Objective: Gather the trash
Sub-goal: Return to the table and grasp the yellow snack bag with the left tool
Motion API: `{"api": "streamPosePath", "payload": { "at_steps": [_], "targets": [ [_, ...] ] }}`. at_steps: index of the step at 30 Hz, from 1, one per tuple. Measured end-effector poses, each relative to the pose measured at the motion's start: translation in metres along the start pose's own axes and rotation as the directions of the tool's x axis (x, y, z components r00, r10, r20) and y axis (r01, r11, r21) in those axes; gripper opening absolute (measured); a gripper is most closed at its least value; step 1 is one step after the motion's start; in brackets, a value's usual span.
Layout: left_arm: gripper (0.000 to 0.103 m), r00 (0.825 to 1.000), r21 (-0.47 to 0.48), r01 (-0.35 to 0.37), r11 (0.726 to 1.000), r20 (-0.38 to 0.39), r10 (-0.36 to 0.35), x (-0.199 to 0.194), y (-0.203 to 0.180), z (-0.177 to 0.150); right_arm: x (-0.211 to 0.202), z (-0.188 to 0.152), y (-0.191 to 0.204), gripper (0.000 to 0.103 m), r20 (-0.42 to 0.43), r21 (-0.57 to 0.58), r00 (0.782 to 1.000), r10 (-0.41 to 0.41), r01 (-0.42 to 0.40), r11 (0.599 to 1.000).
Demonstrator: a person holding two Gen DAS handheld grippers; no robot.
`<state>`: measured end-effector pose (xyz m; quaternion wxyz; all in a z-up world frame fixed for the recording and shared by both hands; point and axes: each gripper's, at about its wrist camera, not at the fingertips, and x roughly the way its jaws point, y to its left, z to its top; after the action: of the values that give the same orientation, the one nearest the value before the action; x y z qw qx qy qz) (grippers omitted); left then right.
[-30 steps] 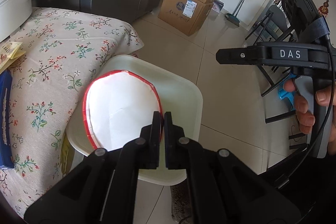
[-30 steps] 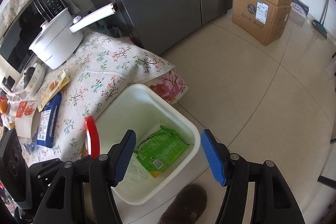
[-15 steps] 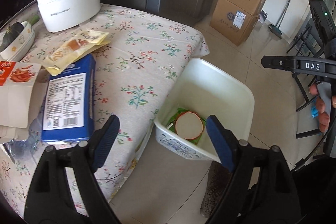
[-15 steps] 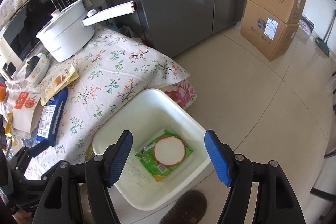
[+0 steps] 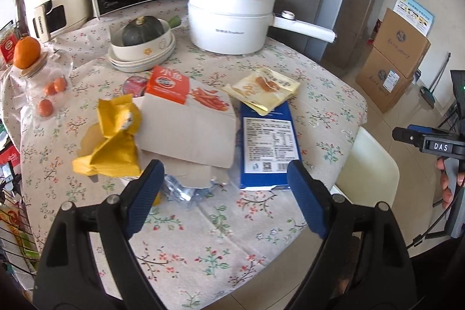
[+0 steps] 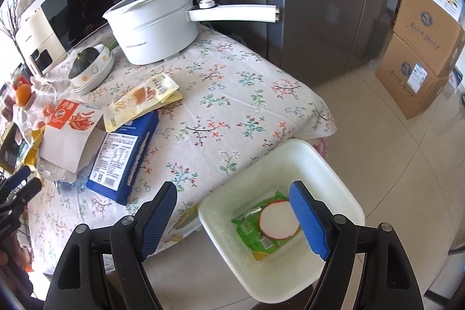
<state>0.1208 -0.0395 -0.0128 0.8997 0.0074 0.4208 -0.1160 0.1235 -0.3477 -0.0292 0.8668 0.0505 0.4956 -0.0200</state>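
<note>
Trash still lies on the table [image 5: 325,95]: the blue packet [image 5: 268,147] sits straight ahead of your left tool [image 5: 223,193], just past its fingertips, with its long axis running away from you and the flattened carton [image 5: 191,121] and yellow wrapper [image 5: 116,144] just to its left. Your left tool stands wide open and empty and is the nearer one; your right tool [image 6: 232,220] is opening, nothing between its jaws, over the table edge beside the white bin [image 6: 319,161]. That bin on the floor holds a green wrapper [image 6: 255,231] with a round white lid [image 6: 276,220] on top.
</note>
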Motion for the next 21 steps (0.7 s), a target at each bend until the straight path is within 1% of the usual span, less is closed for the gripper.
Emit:
{"api": "streamPosePath", "payload": {
  "at_steps": [3, 4, 5, 6, 7, 8, 10, 12, 13, 16, 18, 19, 20, 21],
  "targets": [
    [0.086, 0.999, -0.016, -0.028, 0.999, 0.025, 0.029, -0.004, 0.026, 0.003, 0.004, 0.003, 0.018, 0.081, -0.003, -0.023, 1.000, 0.008, -0.008, 1.000],
    [0.085, 0.999, -0.016, -0.034, 0.999, 0.033, 0.035, -0.004, 0.034, 0.004, 0.005, 0.005, 0.023, 0.081, -0.004, -0.029, 1.000, 0.011, -0.011, 1.000],
    [0.075, 0.998, -0.018, -0.043, 0.999, 0.038, 0.043, -0.002, 0.041, 0.006, 0.007, 0.006, 0.028, 0.082, -0.006, -0.035, 1.000, 0.013, -0.013, 0.999],
    [0.068, 0.998, -0.019, -0.046, 0.999, 0.038, 0.046, 0.000, 0.048, 0.007, 0.009, 0.007, 0.033, 0.082, -0.008, -0.040, 1.000, 0.015, -0.016, 0.999],
    [0.057, 0.999, -0.027, -0.044, 0.999, 0.029, 0.044, 0.004, 0.055, 0.008, 0.010, 0.008, 0.038, 0.082, -0.009, -0.045, 1.000, 0.017, -0.018, 0.999],
    [0.051, 0.999, -0.036, -0.035, 0.999, 0.020, 0.036, 0.007, 0.060, 0.009, 0.011, 0.008, 0.041, 0.082, -0.011, -0.050, 1.000, 0.019, -0.020, 0.999],
    [0.048, 1.000, -0.039, -0.024, 0.999, 0.012, 0.025, 0.013, 0.066, 0.009, 0.014, 0.010, 0.048, 0.082, -0.016, -0.057, 1.000, 0.024, -0.025, 0.998],
    [0.045, 1.000, -0.021, -0.026, 0.999, -0.002, 0.026, 0.018, 0.066, 0.009, 0.015, 0.010, 0.052, 0.082, -0.018, -0.062, 0.999, 0.030, -0.031, 0.998],
    [0.041, 1.000, -0.013, -0.028, 1.000, -0.009, 0.028, 0.019, 0.066, 0.008, 0.015, 0.010, 0.054, 0.082, -0.018, -0.065, 0.999, 0.032, -0.033, 0.997],
    [0.037, 0.999, 0.002, -0.041, 0.999, -0.022, 0.041, 0.023, 0.065, 0.008, 0.014, 0.010, 0.057, 0.082, -0.016, -0.066, 0.999, 0.034, -0.035, 0.997],
    [0.029, 0.998, 0.003, -0.055, 0.998, -0.030, 0.055, 0.024, 0.065, 0.009, 0.014, 0.009, 0.056, 0.082, -0.017, -0.060, 0.999, 0.034, -0.035, 0.998],
    [0.020, 0.998, 0.001, -0.061, 0.998, -0.034, 0.061, 0.024, 0.065, 0.009, 0.014, 0.009, 0.055, 0.082, -0.017, -0.058, 0.999, 0.033, -0.034, 0.998],
    [0.015, 0.997, -0.003, -0.063, 0.998, -0.037, 0.063, 0.024, 0.066, 0.009, 0.014, 0.009, 0.055, 0.082, -0.018, -0.056, 0.999, 0.032, -0.033, 0.998],
    [0.014, 0.997, -0.003, -0.064, 0.998, -0.036, 0.064, 0.024, 0.066, 0.008, 0.014, 0.009, 0.055, 0.082, -0.017, -0.055, 0.999, 0.031, -0.032, 0.998]
  ]
}}
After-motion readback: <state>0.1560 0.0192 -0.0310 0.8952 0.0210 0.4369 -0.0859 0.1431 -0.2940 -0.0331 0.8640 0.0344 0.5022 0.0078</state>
